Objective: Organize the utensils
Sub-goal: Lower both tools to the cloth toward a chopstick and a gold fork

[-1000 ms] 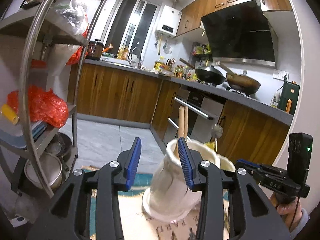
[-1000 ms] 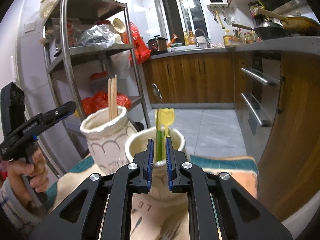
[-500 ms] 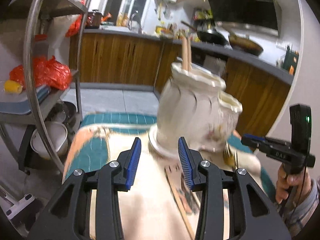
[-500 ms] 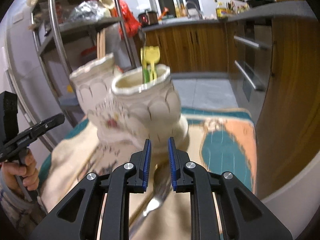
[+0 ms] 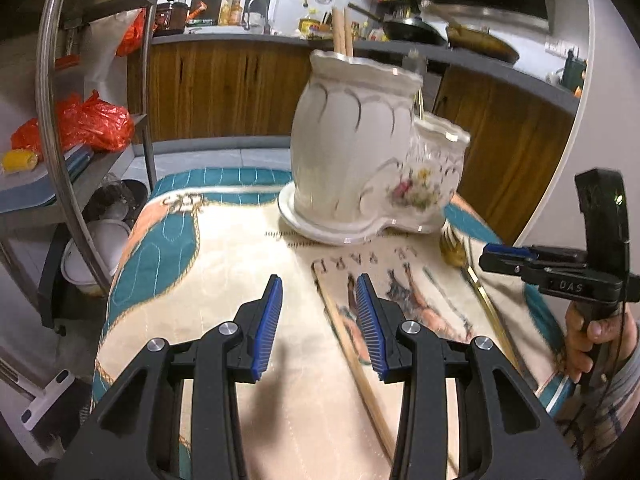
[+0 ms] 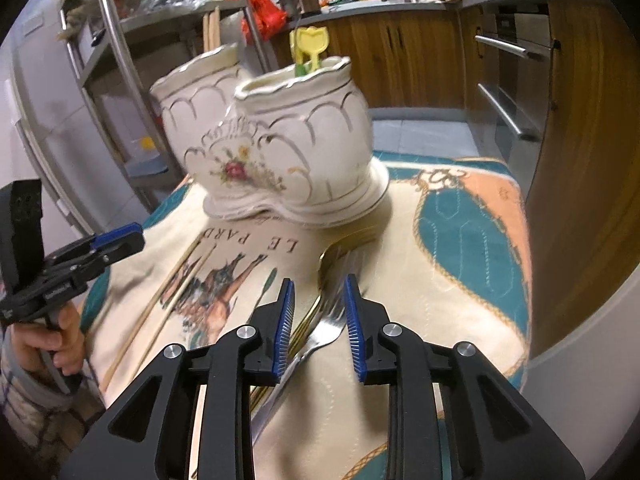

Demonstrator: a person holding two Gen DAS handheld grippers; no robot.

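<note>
The right gripper (image 6: 318, 320) is hanging low over the table (image 6: 440, 280) with its jaws spread apart; nothing is being pinched; a silver fork (image 6: 324, 332) is lying right under the gap, next to a gold utensil (image 6: 308, 320) (I cannot tell what kind). The left gripper (image 5: 318, 322) is waiting with its jaws spread wide too; one wooden chopstick (image 5: 352, 356) is lying on the cloth just under its right jaw; a second pair of thin sticks (image 6: 160, 304) is showing in the right view. The white holder (image 5: 360, 148), made of two joined pots, is standing at the far side of the cloth; chopsticks (image 5: 343, 32) are poking out of the tall pot and a yellow handle (image 6: 308, 48) out of the short one. The fork is looking hard, thin and slippery, and it is lying flat, so I think it is best to be pinching it across the narrow neck; the holder is looking breakable, so dropping things in gently is wise.
</note>
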